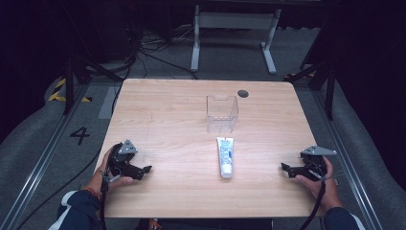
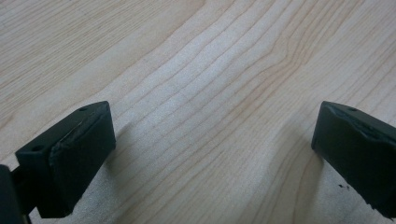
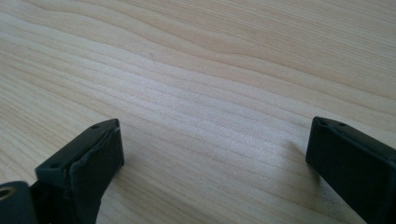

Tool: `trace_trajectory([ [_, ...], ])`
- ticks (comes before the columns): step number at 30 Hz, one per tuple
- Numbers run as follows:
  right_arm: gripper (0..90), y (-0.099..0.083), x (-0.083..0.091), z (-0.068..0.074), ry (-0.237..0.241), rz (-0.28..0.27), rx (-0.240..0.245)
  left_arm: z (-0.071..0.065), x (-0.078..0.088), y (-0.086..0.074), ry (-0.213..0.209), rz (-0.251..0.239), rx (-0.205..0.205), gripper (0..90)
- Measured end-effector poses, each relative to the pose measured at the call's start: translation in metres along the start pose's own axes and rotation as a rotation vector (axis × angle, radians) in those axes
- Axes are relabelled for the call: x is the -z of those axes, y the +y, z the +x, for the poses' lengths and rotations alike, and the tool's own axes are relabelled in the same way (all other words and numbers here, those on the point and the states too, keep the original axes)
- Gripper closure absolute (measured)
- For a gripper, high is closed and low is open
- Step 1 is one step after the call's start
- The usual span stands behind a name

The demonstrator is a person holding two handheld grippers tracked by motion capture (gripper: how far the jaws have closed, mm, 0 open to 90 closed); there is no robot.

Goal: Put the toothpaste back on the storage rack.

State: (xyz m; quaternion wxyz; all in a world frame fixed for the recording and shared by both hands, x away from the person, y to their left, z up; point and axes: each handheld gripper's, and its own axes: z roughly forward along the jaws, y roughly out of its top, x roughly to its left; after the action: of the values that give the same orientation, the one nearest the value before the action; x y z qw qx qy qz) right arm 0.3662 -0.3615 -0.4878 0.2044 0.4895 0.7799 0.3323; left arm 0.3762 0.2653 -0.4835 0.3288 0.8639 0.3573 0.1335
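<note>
A white tube (image 1: pixel 225 156) is seen lying flat on the table (image 1: pixel 158 110), cap end toward the person, lengthwise along the near–far line. Just beyond the tube, apart from it, a clear box (image 1: pixel 221 113) is stood upright. The left gripper (image 1: pixel 146 168) is held low over the table well to the left of the tube, slightly nearer the person than the tube's cap, tips pointed toward the tube. The right gripper (image 1: pixel 284 167) is held well to the right of the tube, at about the same nearness, tips likewise turned toward it. In both gripper views the jaws are spread wide, with bare wood grain between them and nothing pinched. The tube is touched by neither gripper. A dark round hole (image 1: pixel 243 93) is noted beyond the box, near the far edge.
</note>
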Motion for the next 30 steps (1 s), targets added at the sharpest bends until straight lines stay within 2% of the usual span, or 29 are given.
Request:
trace_trajectory([
  [10,3.1,0.0,0.0,0.001,-0.016,0.004,-0.015,0.0,0.0,0.0,-0.003,0.0,0.004,0.1],
  [14,3.4,0.002,0.001,0.002,-0.026,0.024,-0.025,0.0,0.0,0.0,-0.003,-0.001,0.004,0.1],
  [19,8.7,0.003,0.003,0.003,-0.024,0.042,-0.033,0.0,0.0,0.0,-0.004,0.002,0.007,0.1],
  [20,15.3,0.005,0.005,0.003,-0.02,0.049,-0.032,0.0,0.0,0.0,-0.004,0.001,0.006,0.1],
  [22,21.7,0.007,0.007,0.004,-0.018,0.056,-0.035,0.0,0.0,0.0,-0.002,-0.001,0.004,0.1],
  [30,20.0,0.018,0.016,0.016,-0.001,0.049,-0.021,0.0,0.0,0.0,-0.004,0.002,0.007,0.1],
])
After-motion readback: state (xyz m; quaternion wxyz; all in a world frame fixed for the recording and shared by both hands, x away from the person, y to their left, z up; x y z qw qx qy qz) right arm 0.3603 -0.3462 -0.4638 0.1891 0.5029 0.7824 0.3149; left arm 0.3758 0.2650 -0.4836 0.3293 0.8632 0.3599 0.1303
